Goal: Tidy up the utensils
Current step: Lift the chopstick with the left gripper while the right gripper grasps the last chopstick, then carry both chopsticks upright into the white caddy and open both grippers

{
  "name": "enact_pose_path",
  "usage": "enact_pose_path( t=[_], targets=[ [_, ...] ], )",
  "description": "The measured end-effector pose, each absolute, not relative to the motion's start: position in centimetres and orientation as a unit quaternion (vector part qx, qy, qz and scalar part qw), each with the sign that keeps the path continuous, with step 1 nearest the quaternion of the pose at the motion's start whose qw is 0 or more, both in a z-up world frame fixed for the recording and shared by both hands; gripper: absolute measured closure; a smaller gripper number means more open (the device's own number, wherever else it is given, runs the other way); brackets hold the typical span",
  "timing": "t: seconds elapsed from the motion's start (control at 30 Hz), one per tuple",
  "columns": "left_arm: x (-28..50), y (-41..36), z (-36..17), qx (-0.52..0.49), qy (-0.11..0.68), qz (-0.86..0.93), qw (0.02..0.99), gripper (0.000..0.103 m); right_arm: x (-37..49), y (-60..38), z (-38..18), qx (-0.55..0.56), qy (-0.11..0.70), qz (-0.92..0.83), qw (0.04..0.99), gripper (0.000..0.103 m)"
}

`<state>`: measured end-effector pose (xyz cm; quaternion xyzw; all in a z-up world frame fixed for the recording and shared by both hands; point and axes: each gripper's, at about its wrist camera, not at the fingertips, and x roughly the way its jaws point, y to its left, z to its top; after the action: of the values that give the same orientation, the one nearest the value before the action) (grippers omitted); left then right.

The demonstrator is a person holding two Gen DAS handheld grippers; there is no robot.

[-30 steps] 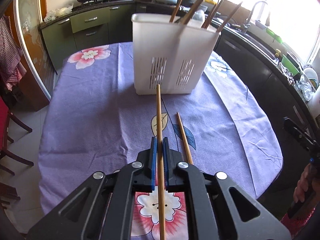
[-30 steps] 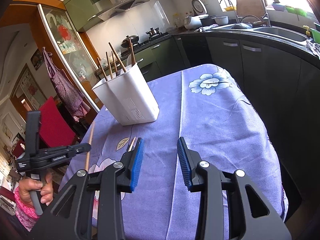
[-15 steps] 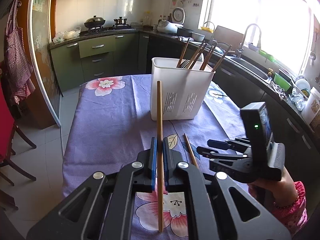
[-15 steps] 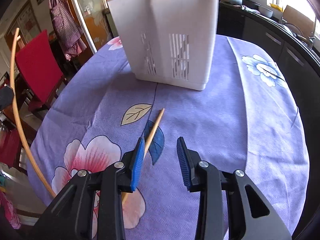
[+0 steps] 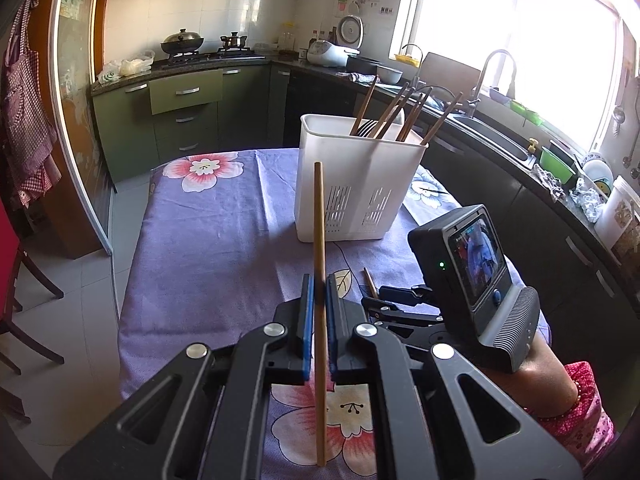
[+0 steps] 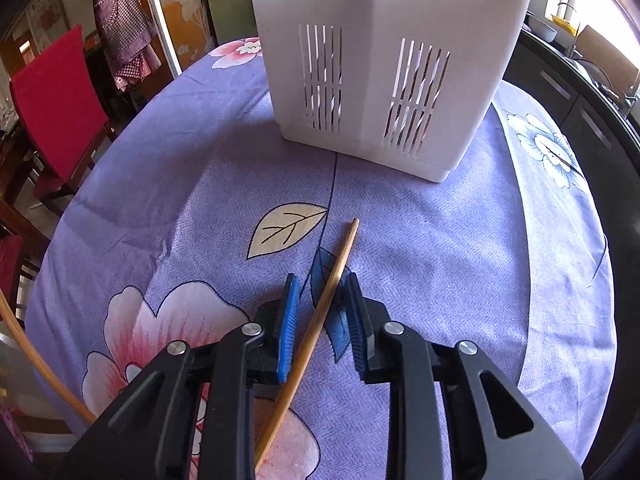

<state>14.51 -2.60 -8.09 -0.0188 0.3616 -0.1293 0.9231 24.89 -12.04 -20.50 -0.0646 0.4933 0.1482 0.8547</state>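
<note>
we've got the left gripper (image 5: pixel 317 280) low in the centre of its frame, blue pads pinched tight on a chopstick (image 5: pixel 319 248) that stands nearly upright between them. above it, upper middle, sits the white utensil holder (image 5: pixel 356 184) on the purple floral tablecloth (image 5: pixel 208 248), several chopsticks and a fork poking out of its top. in the right wrist view, the right gripper (image 6: pixel 322 308) is at lower centre, jaws closing around a second chopstick (image 6: pixel 338 272) lying flat on the cloth; its right pad looks to touch it, the left is still apart. the holder fills the top of the frame.
</note>
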Motion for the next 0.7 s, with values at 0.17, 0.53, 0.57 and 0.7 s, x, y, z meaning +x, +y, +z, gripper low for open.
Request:
enact_pose_path(
  t=[0.17,0.53,0.57,0.7],
  targets=[
    [14.5,-2.7,-8.1,-0.019,0.361,-0.128,0.923,0.097,25.1,-12.2,-20.6,-0.047,0.488,0.157,0.858,0.096],
    [14.5,-2.5,-8.1,-0.018,0.361,-0.127,0.924,0.097,22.0,-14.7,-14.3,-0.006,0.413,0.182,0.892,0.096],
    [14.4,-2.5,-8.1,-0.017,0.360,-0.127,0.924,0.097,21.3,-15.1,-13.3,0.000,0.400,0.184,0.898,0.096],
    [14.2,-2.6,-7.9,-0.012,0.359,-0.126,0.925,0.097,18.4,-17.4,-9.7,0.016,0.354,0.189,0.916,0.096]
  ],
)
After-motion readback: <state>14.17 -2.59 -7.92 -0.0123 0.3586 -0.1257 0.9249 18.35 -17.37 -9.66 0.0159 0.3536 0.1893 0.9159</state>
